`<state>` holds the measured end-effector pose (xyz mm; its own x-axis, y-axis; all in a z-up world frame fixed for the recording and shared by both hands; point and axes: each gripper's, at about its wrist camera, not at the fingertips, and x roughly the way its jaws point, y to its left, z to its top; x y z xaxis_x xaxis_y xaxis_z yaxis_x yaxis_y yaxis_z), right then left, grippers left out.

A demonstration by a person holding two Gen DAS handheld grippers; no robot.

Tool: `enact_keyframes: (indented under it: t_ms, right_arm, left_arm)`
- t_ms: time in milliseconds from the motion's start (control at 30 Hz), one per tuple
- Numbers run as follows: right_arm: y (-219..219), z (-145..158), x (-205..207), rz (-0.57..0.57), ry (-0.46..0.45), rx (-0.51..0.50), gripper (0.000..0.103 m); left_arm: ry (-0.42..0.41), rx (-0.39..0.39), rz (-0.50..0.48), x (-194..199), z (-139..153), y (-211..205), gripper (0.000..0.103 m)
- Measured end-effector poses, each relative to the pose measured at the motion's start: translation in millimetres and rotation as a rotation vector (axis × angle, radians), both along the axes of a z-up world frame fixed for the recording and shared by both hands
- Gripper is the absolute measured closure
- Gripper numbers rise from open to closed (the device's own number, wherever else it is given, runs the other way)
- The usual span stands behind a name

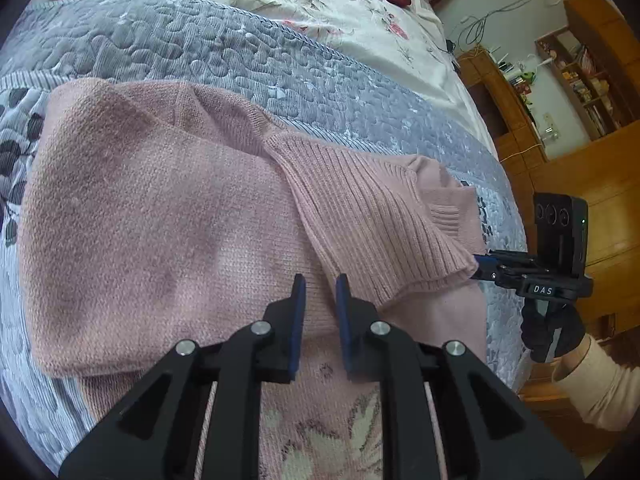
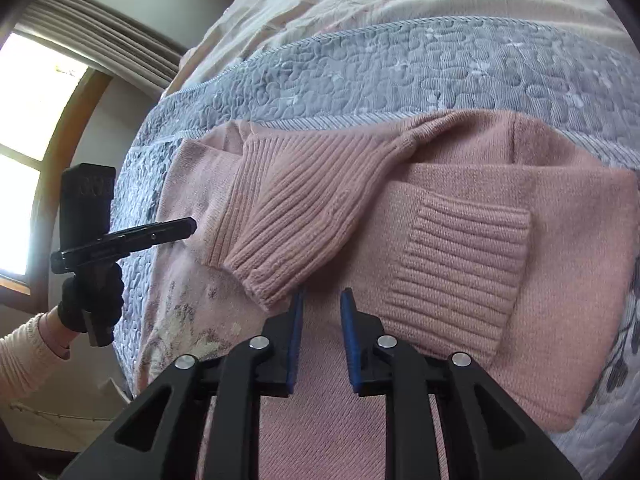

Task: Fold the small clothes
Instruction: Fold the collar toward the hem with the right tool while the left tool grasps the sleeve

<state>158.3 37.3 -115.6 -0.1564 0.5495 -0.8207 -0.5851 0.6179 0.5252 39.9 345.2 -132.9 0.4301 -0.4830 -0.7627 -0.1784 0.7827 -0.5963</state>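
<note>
- Shows the pink sweater [image 1: 160, 220] lying flat on the grey quilt [image 1: 240, 52], with its long axis running left to right across the bed.
- Shows both sleeves already folded in over the body: 1 long ribbed sleeve [image 2: 288, 216] slanting from far to near, and 1 ribbed cuff [image 2: 460, 272] lying to its right.
- Puts the left gripper [image 1: 320, 280] low over the middle of the body, pointing along the near-to-far line, with the ribbed sleeve's edge just to the right of its tips.
- Leaves its jaws a narrow gap apart, with nothing between them; cannot tell whether the tips touch the knit.
- Puts the right gripper [image 2: 322, 294] over the near part of the body, the slanting sleeve's cuff end just far-left of its tips, so the nearer of the 2 to that cuff.
- Keeps these jaws parted too, empty, with bare knit showing through the gap.
- Suggests, as a judgement, a fold across the long axis next, calling for a grip on 1 short end.
</note>
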Motion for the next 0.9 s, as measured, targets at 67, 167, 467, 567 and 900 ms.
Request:
enact_keyframes:
  t_ms: [67,167,467,567,900]
  right_arm:
    - [-5,7,1,-0.033,0.014,0.023,0.066]
    - [-9,17,7,-0.097,0.055,0.088,0.054]
    - [1,-25,27,-0.25,0.268,0.105,0.045]
    - [10,-37,23,-0.243,0.287,0.09,0.045]
    - [17,-20,17,-0.192,0.189,0.029,0.092]
  left_arm:
    - [0.006,-0.033,0.009,0,3,-2,0.063]
    - [0.03,-0.054,0.004,9,2,-10,0.053]
    - [0.153,-0.155,0.048,32,-32,-22,0.055]
    - [0.162,-0.176,0.063,33,-35,-20,0.068]
    - [0.097,0.032,0.017,29,-8,-16,0.096]
